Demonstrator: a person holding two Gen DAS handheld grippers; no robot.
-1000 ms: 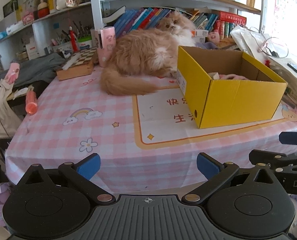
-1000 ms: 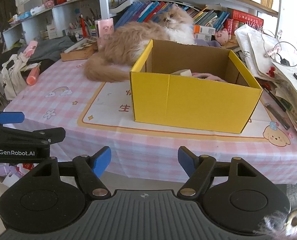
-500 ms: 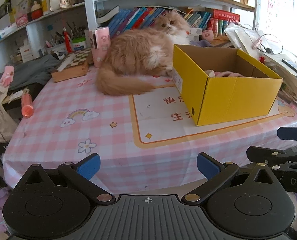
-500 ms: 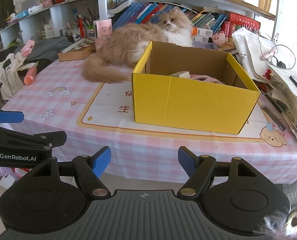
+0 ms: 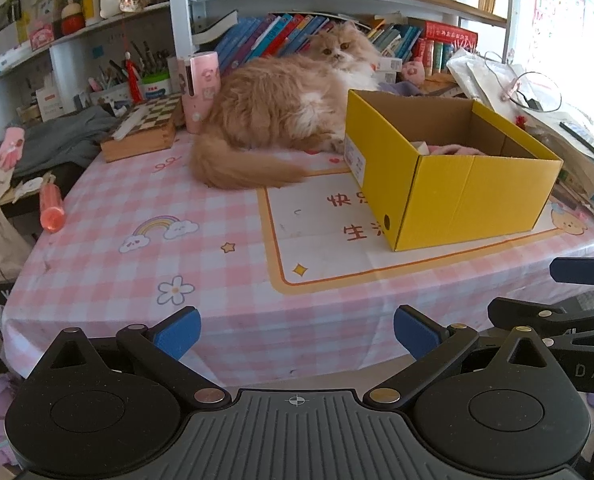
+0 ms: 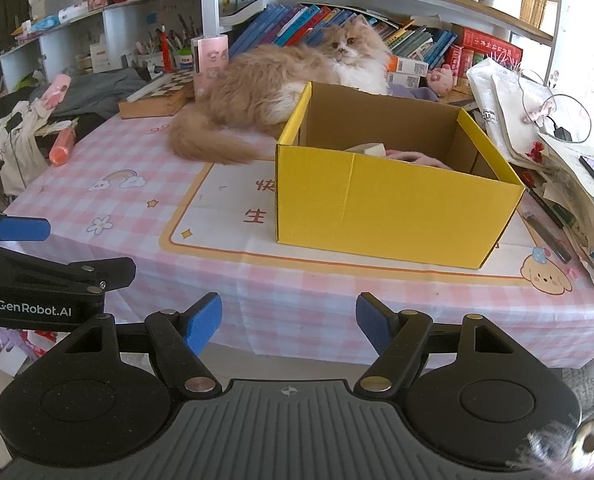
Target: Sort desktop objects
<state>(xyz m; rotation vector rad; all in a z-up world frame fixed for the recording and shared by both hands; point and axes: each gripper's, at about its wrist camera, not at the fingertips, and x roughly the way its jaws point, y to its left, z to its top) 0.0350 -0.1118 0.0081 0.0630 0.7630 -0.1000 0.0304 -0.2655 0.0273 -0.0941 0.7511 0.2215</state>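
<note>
A yellow cardboard box (image 5: pixel 469 196) (image 6: pixel 393 208) stands open on the pink checked tablecloth (image 5: pixel 145 248) (image 6: pixel 109 208), with a pink item (image 6: pixel 413 158) and a pale block (image 6: pixel 371 149) inside. My left gripper (image 5: pixel 295 330) hangs open and holds nothing, off the table's front edge. Beside it, my right gripper (image 6: pixel 289 320) is open too, with nothing between its blue pads. Each gripper shows at the edge of the other's view. An orange tube (image 5: pixel 51 208) (image 6: pixel 62 148) lies at the table's left edge.
A fluffy orange cat (image 5: pixel 281 120) (image 6: pixel 273 92) lies behind the box. A chessboard box (image 5: pixel 141 132) and a pink cup (image 5: pixel 201 88) sit at the back left. Papers and books (image 6: pixel 553 152) pile on the right. Shelves with books rise behind.
Both views have drifted slightly, so the box and cat sit a little differently in frame. Both grippers stay open as before.
</note>
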